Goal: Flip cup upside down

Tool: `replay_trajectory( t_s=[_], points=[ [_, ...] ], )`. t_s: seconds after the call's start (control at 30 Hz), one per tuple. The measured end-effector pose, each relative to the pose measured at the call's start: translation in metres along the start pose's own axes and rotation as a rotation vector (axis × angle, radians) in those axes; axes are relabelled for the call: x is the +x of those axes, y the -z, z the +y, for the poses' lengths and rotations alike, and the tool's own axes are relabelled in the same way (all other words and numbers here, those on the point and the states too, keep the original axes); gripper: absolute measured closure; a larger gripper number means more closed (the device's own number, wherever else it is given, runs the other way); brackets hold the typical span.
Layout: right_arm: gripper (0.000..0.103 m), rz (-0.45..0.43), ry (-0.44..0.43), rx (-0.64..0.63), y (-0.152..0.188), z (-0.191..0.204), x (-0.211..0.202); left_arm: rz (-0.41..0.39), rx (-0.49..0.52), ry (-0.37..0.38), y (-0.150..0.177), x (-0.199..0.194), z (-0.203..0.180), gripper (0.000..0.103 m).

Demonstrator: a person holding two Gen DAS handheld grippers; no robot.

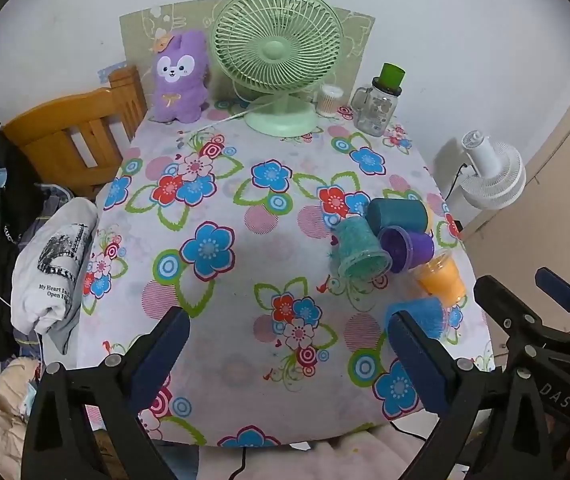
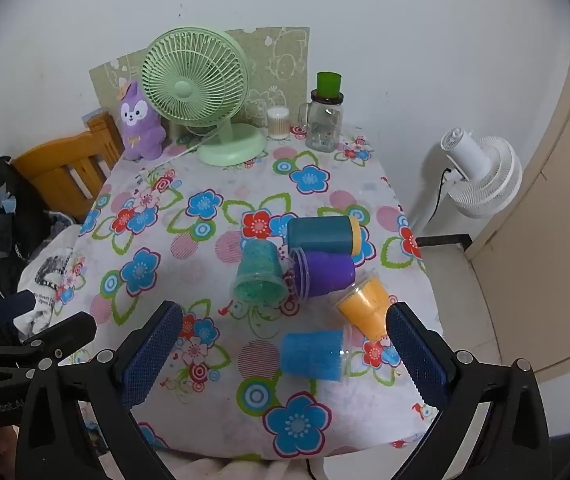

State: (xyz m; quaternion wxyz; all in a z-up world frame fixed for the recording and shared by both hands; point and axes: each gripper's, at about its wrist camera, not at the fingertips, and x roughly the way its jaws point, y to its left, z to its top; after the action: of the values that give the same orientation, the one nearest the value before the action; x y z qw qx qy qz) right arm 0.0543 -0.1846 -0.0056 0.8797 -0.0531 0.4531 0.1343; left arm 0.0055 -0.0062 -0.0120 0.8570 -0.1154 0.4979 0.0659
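Since all five cups lie tipped on the surface (image 2: 213, 360), none flipped yet, both grippers hover released & empty: right gripper (image 2: 285, 344) frames the blue cup (image 2: 312, 355), prob. first pick; left gripper (image 1: 289, 350) waits beside.

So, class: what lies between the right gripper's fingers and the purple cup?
In the right wrist view, the blue cup lies between the right gripper and the purple cup.

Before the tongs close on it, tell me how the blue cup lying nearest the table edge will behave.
The blue cup lies on its side, so a nudge would probably roll it, perhaps toward the orange cup beside it. It looks like thin clear plastic, likely light and easily squashed. Its smooth wall may slip, though the right tongs' textured pads should help.
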Motion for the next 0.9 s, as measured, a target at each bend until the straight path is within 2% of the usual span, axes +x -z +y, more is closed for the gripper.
replay_trajectory(
  t_s=[0.9],
  points=[
    [0.0,0.026,-0.041,-0.016,-0.009,-0.003,0.012,-0.008,0.048,-0.051,-0.017,0.0,-0.009,0.003]
  ],
)
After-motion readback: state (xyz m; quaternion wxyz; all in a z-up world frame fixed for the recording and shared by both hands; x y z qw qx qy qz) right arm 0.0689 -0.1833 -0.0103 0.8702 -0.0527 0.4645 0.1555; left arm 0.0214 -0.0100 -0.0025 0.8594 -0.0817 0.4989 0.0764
